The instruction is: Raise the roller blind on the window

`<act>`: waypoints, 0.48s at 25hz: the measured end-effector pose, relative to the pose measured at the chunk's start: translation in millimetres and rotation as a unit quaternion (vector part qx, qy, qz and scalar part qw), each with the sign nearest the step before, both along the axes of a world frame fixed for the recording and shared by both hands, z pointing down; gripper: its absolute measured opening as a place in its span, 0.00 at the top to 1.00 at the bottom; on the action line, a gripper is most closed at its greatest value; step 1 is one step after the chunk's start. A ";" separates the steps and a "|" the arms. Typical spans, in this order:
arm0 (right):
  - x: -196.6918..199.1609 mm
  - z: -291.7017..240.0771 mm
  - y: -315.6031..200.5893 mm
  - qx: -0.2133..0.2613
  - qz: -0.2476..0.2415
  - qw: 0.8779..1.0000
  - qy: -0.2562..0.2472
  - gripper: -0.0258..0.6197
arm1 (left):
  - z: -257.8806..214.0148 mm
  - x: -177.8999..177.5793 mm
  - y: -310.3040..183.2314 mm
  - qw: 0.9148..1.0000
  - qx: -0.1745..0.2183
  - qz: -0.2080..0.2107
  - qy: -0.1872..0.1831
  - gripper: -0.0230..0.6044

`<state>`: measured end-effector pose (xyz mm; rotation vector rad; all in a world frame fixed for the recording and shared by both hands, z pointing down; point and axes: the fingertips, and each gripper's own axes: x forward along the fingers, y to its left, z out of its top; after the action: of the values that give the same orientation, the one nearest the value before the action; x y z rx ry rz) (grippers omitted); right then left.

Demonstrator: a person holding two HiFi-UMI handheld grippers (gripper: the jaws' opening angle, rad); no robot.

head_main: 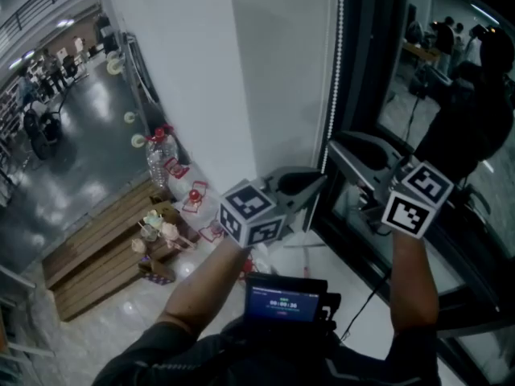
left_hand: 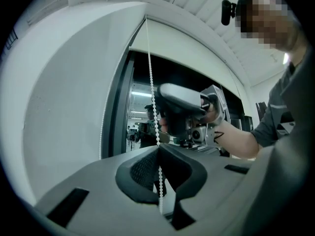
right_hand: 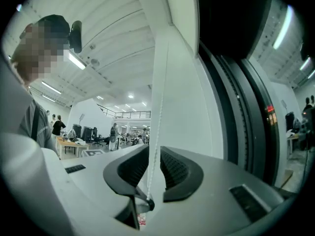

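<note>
A small screen [head_main: 282,304] sits at the person's chest, nearest the lens. The left gripper [head_main: 318,182] is clamped tight on the bead chain [head_main: 336,71], likely anchoring it so the blind cannot slip. The right gripper [head_main: 334,147], higher, stands open with the chain running loose between its jaws, seemingly placed for a fresh grip. The roller blind [left_hand: 197,53] appears as a pale band atop the dark window [head_main: 451,135].

The wall [head_main: 173,95] and the dark window frame [head_main: 366,55] are flanking the bead chain [head_main: 335,55], leaving only its near side open.
</note>
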<state>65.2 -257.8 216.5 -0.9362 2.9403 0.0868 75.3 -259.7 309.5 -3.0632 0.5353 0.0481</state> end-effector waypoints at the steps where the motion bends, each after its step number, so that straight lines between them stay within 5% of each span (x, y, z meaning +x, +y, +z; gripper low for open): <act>1: -4.2 -7.4 -0.6 0.005 0.000 1.000 0.001 0.82 | -0.2 -0.4 1.8 1.000 0.000 0.002 0.000 0.96; 4: -17.1 -22.8 -2.4 0.022 -0.002 1.000 0.014 0.82 | -3.2 -1.3 7.2 1.000 0.004 0.006 0.002 0.97; 6: -21.3 -27.1 -4.5 0.023 -0.006 1.000 0.015 0.93 | -3.3 -1.2 8.5 1.000 0.003 0.007 0.003 0.97; 12: -22.5 -29.4 -6.9 0.020 -0.005 1.000 -0.008 0.94 | -2.7 -6.3 4.6 1.000 -0.001 0.000 -0.001 0.96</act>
<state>42.8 -264.8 187.2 -0.9113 2.9171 0.1362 69.0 -255.2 306.8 -3.0657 0.5362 0.0443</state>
